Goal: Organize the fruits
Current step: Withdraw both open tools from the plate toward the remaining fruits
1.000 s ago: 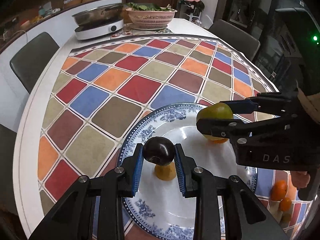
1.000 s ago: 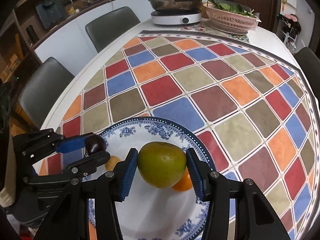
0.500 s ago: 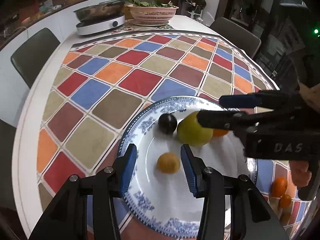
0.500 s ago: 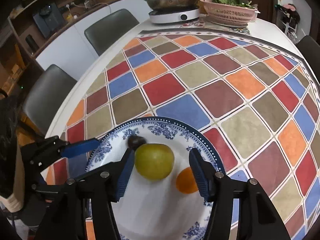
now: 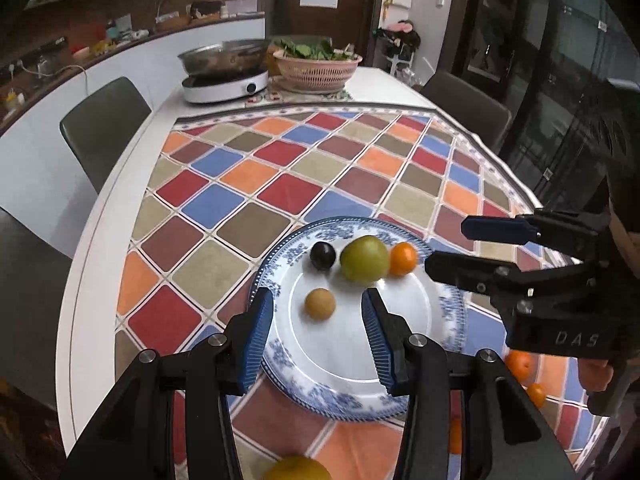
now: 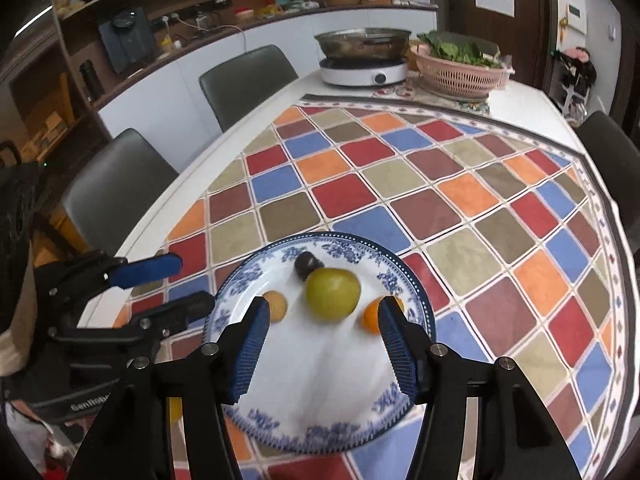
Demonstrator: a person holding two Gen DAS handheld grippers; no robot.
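Note:
A blue-and-white plate [image 5: 404,394] [image 6: 280,432] lies on the checkered tablecloth. On it rest a dark plum [image 5: 322,255] [image 6: 306,265], a green-yellow fruit [image 5: 364,259] [image 6: 333,294], a small orange [image 5: 403,258] [image 6: 371,315] and a small tan fruit [image 5: 319,304] [image 6: 277,305]. My left gripper [image 5: 317,336] is open and empty above the plate's near side; it also shows in the right wrist view [image 6: 176,284]. My right gripper [image 6: 320,346] is open and empty over the plate; it also shows in the left wrist view [image 5: 446,246].
Loose oranges [image 5: 518,365] and a yellow fruit [image 5: 298,469] lie on the cloth near the plate. An induction cooker with a pan [image 5: 224,76] and a pink basket of greens [image 5: 316,66] stand at the far end. Chairs [image 6: 116,188] surround the table.
Both grippers opened, dropped the plum and the green-yellow fruit onto the plate, and pulled back and up from it.

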